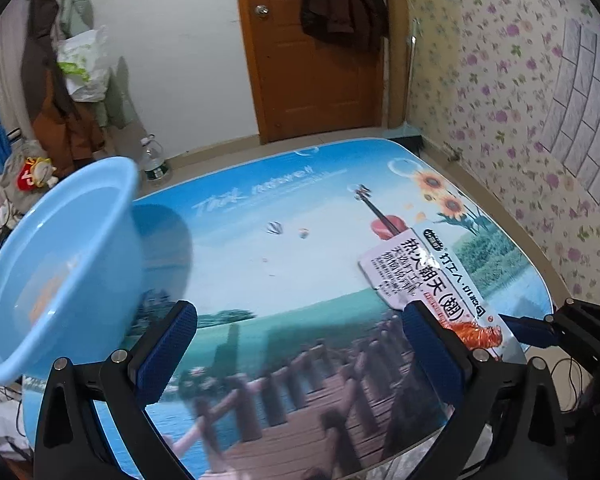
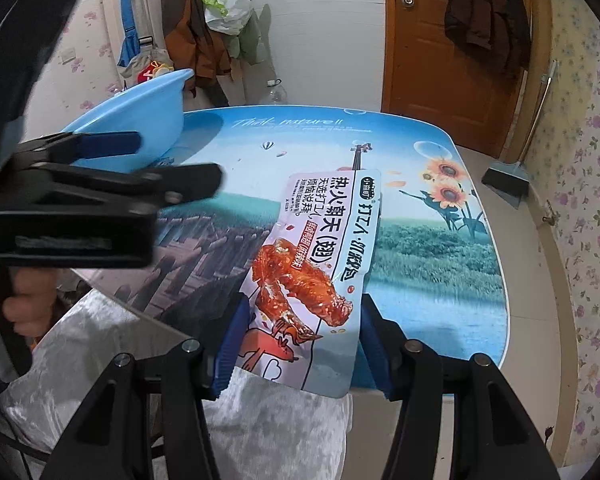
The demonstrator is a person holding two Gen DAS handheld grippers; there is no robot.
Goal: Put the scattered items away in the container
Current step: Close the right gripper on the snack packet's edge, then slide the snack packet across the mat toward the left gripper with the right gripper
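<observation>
A white snack packet (image 2: 320, 248) with a chicken wing picture lies on the printed table, its near end past the table's front edge. My right gripper (image 2: 300, 344) has its blue pads on both sides of the packet's near end, closed on it. The packet also shows in the left wrist view (image 1: 428, 280), with the right gripper (image 1: 540, 328) at its end. My left gripper (image 1: 300, 352) is open and empty above the table, beside the light blue basin (image 1: 60, 264). The basin (image 2: 140, 112) sits at the table's left edge. The left gripper (image 2: 148, 160) appears at left in the right wrist view.
The table (image 1: 300, 208) has a glossy landscape print and rounded edges. A wooden door (image 1: 312, 60) and hanging coats (image 1: 48, 80) stand behind. Floral wallpaper (image 1: 520, 100) covers the right wall. A water bottle (image 1: 154, 160) stands on the floor. White cloth (image 2: 100, 360) lies below the front edge.
</observation>
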